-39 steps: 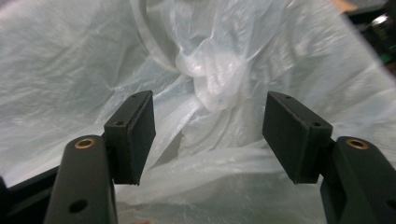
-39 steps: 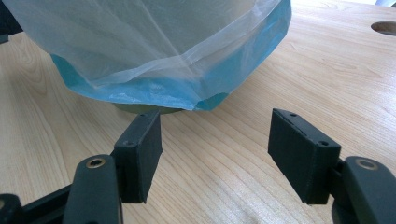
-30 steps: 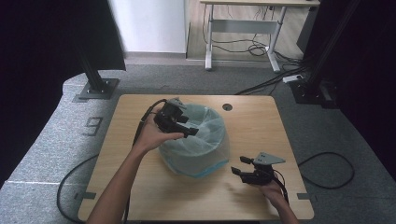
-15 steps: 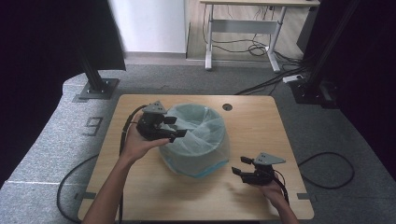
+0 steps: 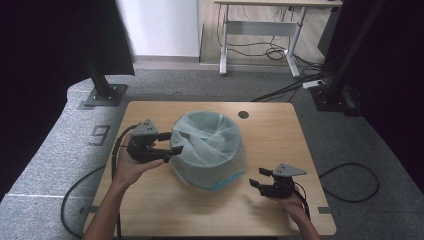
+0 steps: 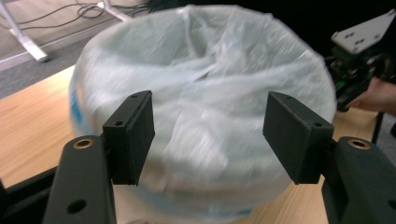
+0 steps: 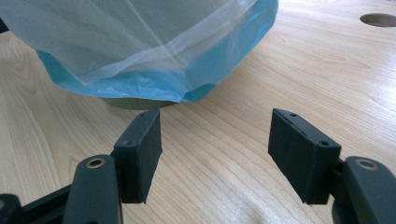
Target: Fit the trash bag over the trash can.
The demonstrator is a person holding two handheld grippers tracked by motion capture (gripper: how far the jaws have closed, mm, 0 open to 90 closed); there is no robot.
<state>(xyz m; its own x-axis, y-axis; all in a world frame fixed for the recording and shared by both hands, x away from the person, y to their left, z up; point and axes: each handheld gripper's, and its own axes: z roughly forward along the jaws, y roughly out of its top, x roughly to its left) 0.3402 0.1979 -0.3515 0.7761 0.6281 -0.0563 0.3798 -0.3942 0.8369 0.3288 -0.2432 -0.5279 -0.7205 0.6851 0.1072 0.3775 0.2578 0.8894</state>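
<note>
A round bin lined with a pale translucent blue bag (image 5: 210,150) stands in the middle of the wooden table (image 5: 270,130). My left gripper (image 5: 172,143) hovers just left of the bin's rim, open, nothing between its jaws. In the left gripper view the bag-covered bin (image 6: 201,107) is blurred and lies beyond the open left gripper (image 6: 210,135). My right gripper (image 5: 257,179) rests low at the table's front right, open and empty. In the right gripper view the bag's blue hem (image 7: 140,79) hangs over the bin's base, a short way ahead of the open right gripper (image 7: 215,149).
A round cable hole (image 5: 243,114) lies in the table behind the bin. Cables trail from both grippers off the table edges. Black stands (image 5: 102,90) rise at the far left and far right. A white desk frame (image 5: 260,30) is on the floor beyond.
My left gripper has moved leftward from above the bin's far-left rim to just outside its left side, slightly lower. The right gripper has stayed put.
</note>
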